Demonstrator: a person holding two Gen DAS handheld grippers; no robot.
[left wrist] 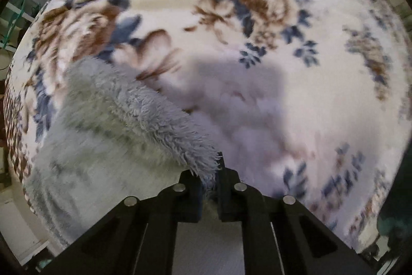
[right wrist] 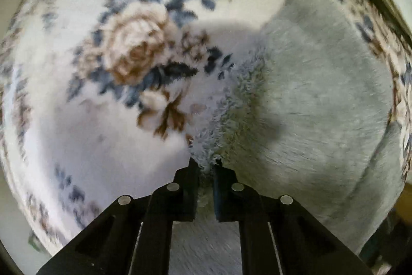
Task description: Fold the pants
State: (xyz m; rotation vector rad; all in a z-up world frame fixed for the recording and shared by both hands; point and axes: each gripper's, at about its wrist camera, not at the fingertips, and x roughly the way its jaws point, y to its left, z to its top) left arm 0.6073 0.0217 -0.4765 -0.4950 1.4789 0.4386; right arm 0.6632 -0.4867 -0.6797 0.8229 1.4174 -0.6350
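Both tongs, left tongs (left wrist: 208,172) and right tongs (right wrist: 206,169), stand pinched shut on the pants' (right wrist: 322,94) fleecy edge, the garment spreading across the floral blanket (left wrist: 257,17) from that hem.

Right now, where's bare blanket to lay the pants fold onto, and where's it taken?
Free: the floral blanket beyond and to the right of the left gripper; in the right wrist view, the rose-print stretch left of the right gripper. Taken: the grey fleece pants fill that view's right side, both jaws shut on their fluffy edge.
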